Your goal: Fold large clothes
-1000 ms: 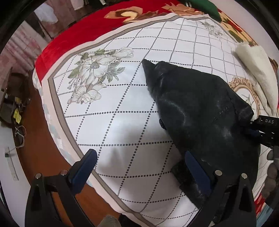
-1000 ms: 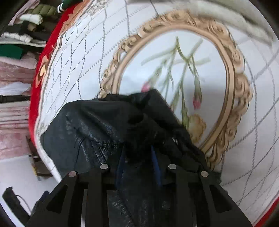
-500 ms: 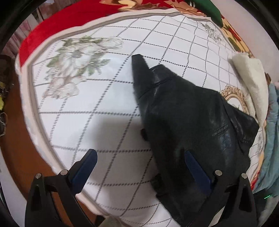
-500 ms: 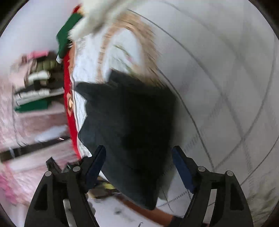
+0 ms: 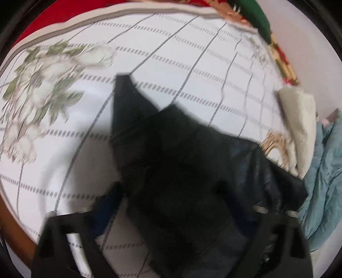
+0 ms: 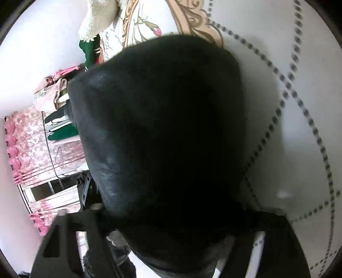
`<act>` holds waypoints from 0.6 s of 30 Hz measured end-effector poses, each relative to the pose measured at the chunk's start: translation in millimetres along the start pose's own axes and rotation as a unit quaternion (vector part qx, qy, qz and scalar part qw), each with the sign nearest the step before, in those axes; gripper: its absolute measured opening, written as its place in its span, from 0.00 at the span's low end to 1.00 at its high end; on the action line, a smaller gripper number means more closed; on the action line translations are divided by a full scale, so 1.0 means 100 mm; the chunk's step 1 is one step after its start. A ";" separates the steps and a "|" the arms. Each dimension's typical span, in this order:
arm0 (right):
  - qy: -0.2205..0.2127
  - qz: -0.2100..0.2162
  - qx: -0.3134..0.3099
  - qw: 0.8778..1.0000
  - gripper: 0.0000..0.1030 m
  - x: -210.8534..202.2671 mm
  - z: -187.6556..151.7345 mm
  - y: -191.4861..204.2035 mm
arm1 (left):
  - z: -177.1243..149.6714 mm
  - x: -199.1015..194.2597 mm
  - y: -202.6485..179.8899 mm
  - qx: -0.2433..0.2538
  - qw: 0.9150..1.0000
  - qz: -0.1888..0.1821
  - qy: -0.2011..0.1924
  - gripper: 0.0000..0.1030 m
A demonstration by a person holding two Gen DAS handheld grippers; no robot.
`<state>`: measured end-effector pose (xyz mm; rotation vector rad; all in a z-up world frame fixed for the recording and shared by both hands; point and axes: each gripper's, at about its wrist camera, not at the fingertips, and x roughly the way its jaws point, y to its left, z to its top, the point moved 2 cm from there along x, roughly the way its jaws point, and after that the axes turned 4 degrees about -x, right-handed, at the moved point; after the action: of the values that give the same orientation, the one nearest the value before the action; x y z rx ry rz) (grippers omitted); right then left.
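Note:
A black leather jacket point(image 5: 181, 171) lies bunched on the white quilted bedspread point(image 5: 192, 53). My left gripper point(image 5: 177, 205) is low over its near part, fingers wide apart on either side of the leather; the view is blurred. In the right wrist view the jacket point(image 6: 162, 136) fills the middle and covers my right gripper point(image 6: 171, 233); its fingertips are hidden under the leather, so I cannot tell whether it grips.
A cream fleece garment point(image 5: 299, 119) and a light blue garment point(image 5: 325, 171) lie at the bed's right side. The red blanket border point(image 5: 53, 19) runs along the far edge. Pink curtains point(image 6: 32, 145) and stacked clothes point(image 6: 57, 96) stand beyond the bed.
Both grippers have moved in close over the jacket. The right gripper, open beside it half a second ago, is now covered by the leather. The left gripper has dropped lower onto the jacket.

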<state>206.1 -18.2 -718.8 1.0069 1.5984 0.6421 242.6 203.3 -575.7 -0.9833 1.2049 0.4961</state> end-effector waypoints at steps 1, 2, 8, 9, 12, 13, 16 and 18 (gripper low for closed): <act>0.001 -0.004 -0.004 1.000 0.61 0.02 0.03 0.04 | 0.02 0.00 -0.01 0.000 1.000 0.006 -0.004 0.55; 0.001 -0.006 -0.007 1.000 0.60 0.03 0.04 0.07 | 0.03 -0.02 -0.02 -0.002 1.000 0.003 -0.009 0.42; -0.008 -0.004 -0.028 1.000 0.48 0.02 0.19 0.43 | 0.02 -0.28 -0.27 0.036 0.998 -0.004 -0.048 0.15; -0.008 -0.005 -0.029 1.000 0.47 0.01 0.22 0.48 | 0.03 -0.34 -0.31 0.038 0.998 -0.004 -0.053 0.15; -0.003 -0.003 -0.040 0.999 0.45 -0.05 0.30 0.71 | 0.07 -0.56 -0.44 0.041 0.997 -0.011 -0.068 0.14; 0.000 -0.001 -0.046 0.999 0.45 -0.08 0.33 0.80 | 0.09 -0.63 -0.48 0.043 0.996 -0.013 -0.071 0.14; 0.002 0.002 -0.063 0.998 0.45 -0.18 0.46 1.16 | 0.19 -0.86 -0.64 0.047 0.995 -0.021 -0.081 0.14; -0.002 0.002 -0.075 0.997 0.44 -0.27 0.56 1.42 | 0.28 -1.01 -0.83 0.054 0.994 -0.025 -0.089 0.14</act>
<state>300.9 23.6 -603.6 0.8996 1.5208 0.7521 289.9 201.1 -450.3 -0.8555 1.0338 0.4640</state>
